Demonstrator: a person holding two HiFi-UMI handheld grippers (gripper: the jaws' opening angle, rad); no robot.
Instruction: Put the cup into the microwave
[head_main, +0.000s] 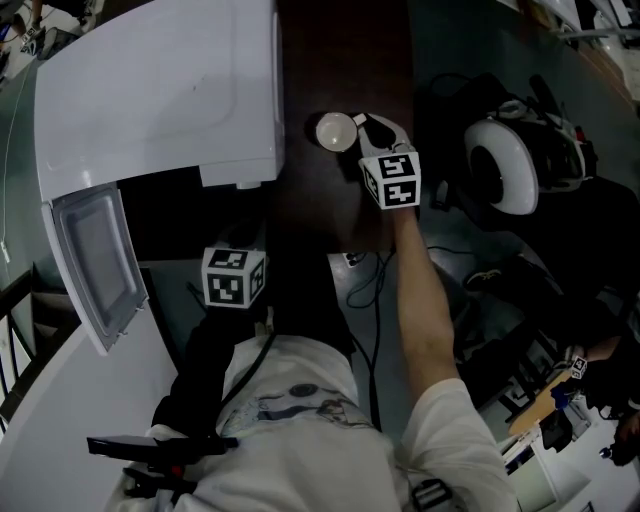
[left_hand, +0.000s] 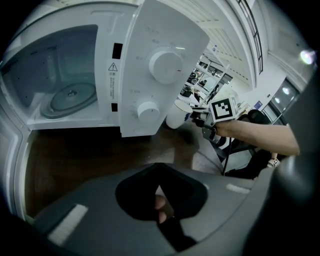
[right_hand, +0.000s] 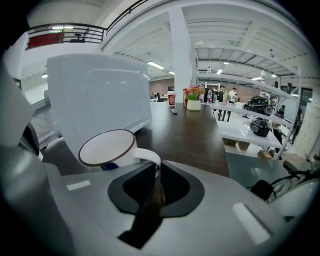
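Turntable (left_hand: 70, 96) shown only in left gripper view, right arm (head_main: 420, 300) outstretched, right gripper (right_hand: 158, 169) pinching cup (right_hand: 107, 147) by handle (right_hand: 147, 156), left gripper (left_hand: 160, 192) jaws pressed together.

Cup (right_hand: 107, 147) at tool front: glossy white, enamel look. Microwave (right_hand: 100, 90) beyond: smooth white plastic. Table (right_hand: 190, 135): dark polished wood.

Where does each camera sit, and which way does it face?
Left gripper view: on left gripper, facing open microwave; own jaws, right gripper, forearm.
Right gripper view: on right gripper, facing along the table; own jaws at cup handle.
Head view: on head, steeply down; torso, right arm, both grippers.
Shared by all: cup, microwave.
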